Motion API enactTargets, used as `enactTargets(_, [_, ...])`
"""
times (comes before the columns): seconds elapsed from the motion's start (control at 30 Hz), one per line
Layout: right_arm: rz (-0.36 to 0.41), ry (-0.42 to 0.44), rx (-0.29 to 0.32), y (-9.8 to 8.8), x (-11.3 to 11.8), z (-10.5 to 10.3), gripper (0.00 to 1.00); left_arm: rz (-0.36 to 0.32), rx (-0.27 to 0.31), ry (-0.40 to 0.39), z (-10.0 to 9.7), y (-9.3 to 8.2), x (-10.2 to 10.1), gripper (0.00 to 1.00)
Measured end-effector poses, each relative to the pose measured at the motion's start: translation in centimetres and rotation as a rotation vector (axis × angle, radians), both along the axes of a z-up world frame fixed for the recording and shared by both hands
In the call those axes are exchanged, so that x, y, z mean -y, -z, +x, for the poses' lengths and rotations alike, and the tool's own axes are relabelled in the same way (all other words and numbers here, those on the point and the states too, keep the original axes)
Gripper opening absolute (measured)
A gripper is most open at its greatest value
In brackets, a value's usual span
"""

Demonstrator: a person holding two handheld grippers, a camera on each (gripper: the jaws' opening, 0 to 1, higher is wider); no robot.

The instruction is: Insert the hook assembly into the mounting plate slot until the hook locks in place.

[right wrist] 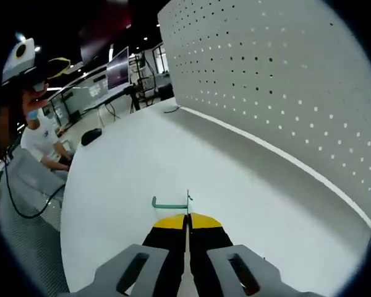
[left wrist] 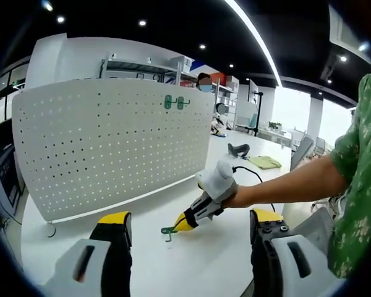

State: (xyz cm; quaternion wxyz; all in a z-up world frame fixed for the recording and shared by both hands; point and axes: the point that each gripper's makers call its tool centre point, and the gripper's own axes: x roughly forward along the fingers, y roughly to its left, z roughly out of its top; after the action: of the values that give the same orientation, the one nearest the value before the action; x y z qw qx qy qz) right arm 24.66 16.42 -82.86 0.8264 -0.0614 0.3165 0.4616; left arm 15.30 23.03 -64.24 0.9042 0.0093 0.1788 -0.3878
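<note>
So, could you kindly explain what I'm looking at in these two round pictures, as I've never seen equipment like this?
A person holds a two-jaw gripper in each hand, and each gripper carries a fisheye camera looking along its own jaws. In the left gripper view, the left gripper stands open over a white table, facing an upright white pegboard with a green hook already mounted near its top edge. The right gripper reaches in, held by the person's hand. In the right gripper view, that gripper's yellow-tipped jaws are shut on another green hook down at the table, with the pegboard to one side.
</note>
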Motion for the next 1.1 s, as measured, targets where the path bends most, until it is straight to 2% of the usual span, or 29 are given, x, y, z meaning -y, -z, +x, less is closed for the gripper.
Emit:
enactTargets(0.1, [0.072,0.054,-0.033,-0.6,0.0,0.1,0.00,-0.007,0.003,-0.006,0.2,-0.2,-0.1,0.80])
enactTargets(0.23, [0.141,0.099,-0.045,-1.8,0.0,0.3,0.00,-0.025,0.003,-0.013,0.3,-0.5,-0.2,0.79])
enactTargets(0.33, [0.248,0.147,-0.057,-3.6,-0.3,0.5,0.00,-0.040,0.003,-0.017,0.4,-0.8,-0.3,0.79])
enactTargets(0.37, [0.257,0.152,-0.057,-3.8,-0.3,0.6,0.00,-0.042,0.005,-0.018,0.5,-0.9,-0.3,0.79])
enactTargets(0.4, [0.307,0.171,-0.058,-5.0,-0.5,0.7,0.00,-0.044,0.008,-0.020,0.5,-1.0,-0.3,0.79])
enactTargets(0.47, [0.354,0.184,-0.058,-6.1,-0.7,0.8,0.00,-0.049,0.012,-0.023,0.6,-1.3,-0.3,0.78])
enactTargets(0.5, [0.391,0.190,-0.052,-7.2,-0.9,0.8,0.00,-0.054,0.014,-0.023,0.7,-1.5,-0.3,0.78])
enactTargets(0.73, [0.520,0.202,0.023,-12.5,-1.8,0.7,0.00,-0.092,0.035,-0.027,1.1,-3.2,-0.1,0.77])
enactTargets(0.9, [0.646,0.219,0.103,-16.9,-1.9,0.6,0.00,-0.120,0.061,-0.036,1.7,-4.8,-0.1,0.76])
enactTargets(1.0, [0.677,0.203,0.172,-18.9,-2.1,0.1,0.00,-0.180,0.072,-0.060,2.3,-6.3,-0.2,0.74])
enactTargets(1.03, [0.679,0.203,0.179,-19.2,-2.2,0.0,0.00,-0.187,0.074,-0.064,2.4,-6.5,-0.3,0.73])
enactTargets(1.07, [0.678,0.204,0.226,-19.8,-2.1,0.0,0.00,-0.195,0.079,-0.071,2.6,-6.9,-0.3,0.72])
enactTargets(1.1, [0.679,0.204,0.230,-20.0,-2.2,-0.2,0.00,-0.195,0.083,-0.072,2.7,-7.1,-0.3,0.72])
